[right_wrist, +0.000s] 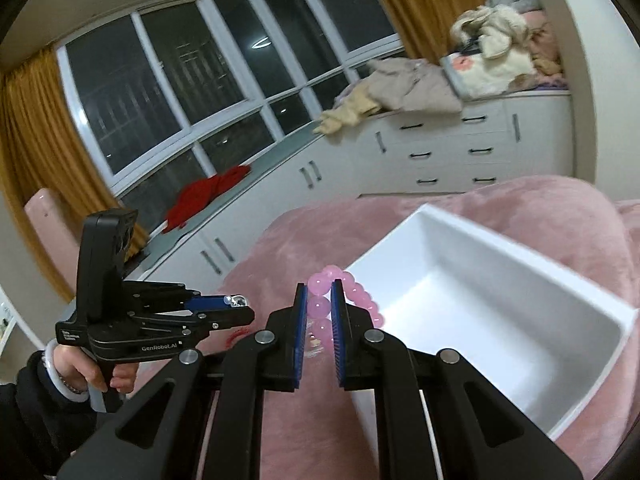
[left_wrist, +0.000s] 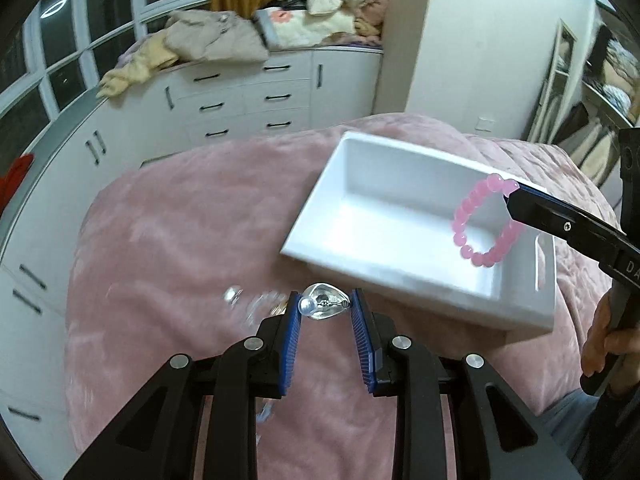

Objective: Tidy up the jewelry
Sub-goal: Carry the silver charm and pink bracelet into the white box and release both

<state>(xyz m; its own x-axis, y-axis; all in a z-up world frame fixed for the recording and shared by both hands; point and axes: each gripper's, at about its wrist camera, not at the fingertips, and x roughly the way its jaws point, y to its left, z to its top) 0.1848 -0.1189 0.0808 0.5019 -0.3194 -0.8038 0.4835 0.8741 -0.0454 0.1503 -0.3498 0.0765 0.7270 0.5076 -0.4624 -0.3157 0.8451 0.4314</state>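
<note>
- Two hand-held grippers are up over the bed, and I have jewelry pinched in each.
- My left hand-held gripper [left_wrist: 325, 305] has its blue pads partly closed on a small silver ornament [left_wrist: 326, 307] with a clear bead at one end; it sits right at the fingertips, above the pink blanket [left_wrist: 180, 240].
- My right hand-held gripper [right_wrist: 319, 307] is nearly shut on a pink bead bracelet [right_wrist: 320, 306]. From the left wrist view the bracelet [left_wrist: 486, 220] hangs as an open loop from the finger tips, in front of the white tray [left_wrist: 360, 184].
- From the right wrist view the white tray [right_wrist: 440, 240] lies on the blanket just right of my right hand-held gripper; its inside looks bare, though part is hidden behind the fingers.
- More small clear pieces [left_wrist: 248, 300] lie blurred on the blanket just left of my left fingertips; I cannot tell what they are.
- The left hand [right_wrist: 92, 376] grips its handle at lower left in the right wrist view, with a pale bangle on the wrist.
- White drawers [left_wrist: 248, 96] with piled clothes stand beyond the bed.
</note>
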